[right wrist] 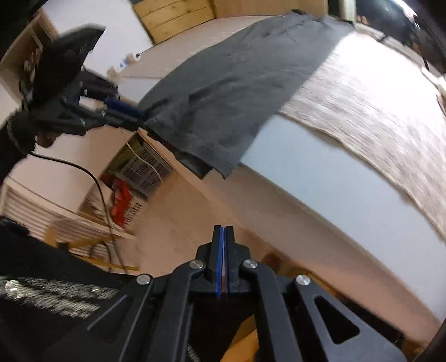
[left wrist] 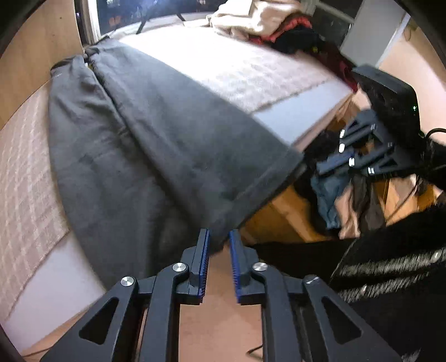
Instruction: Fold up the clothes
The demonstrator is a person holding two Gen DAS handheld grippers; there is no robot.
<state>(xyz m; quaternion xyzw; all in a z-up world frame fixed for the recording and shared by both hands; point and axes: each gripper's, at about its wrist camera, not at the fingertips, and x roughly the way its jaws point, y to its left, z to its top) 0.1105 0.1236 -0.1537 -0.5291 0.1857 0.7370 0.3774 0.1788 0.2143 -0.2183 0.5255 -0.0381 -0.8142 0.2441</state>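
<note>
Left wrist view first: left tongs [left wrist: 218, 239] slightly parted at a corner of the grey garment [left wrist: 156, 156], cloth hanging between the blue pads, actual contact hard to judge through the blur. Garment spread lengthwise along the bed [left wrist: 278, 75], near end drooping over the bed's edge, far end cut off from clear reading near the window. Heap of clothes [left wrist: 264, 22] at the far end, smeared and hard to sort. Right tongs [left wrist: 334, 161] off to the side beyond the bed's edge, tips lost against a dark jumble on the floor. Open floor just below the left tongs. Over to the right wrist view: right tongs [right wrist: 222, 239] pressed together, nothing between them, hovering over bare floor beside the mattress edge. From here, left tongs [right wrist: 131, 114] seen side-on at the garment's [right wrist: 228, 94] overhanging corner, hem layers dangling free; plenty of clear bed [right wrist: 348, 172] alongside. Storage crates [right wrist: 142, 172] beyond, blurred.
</note>
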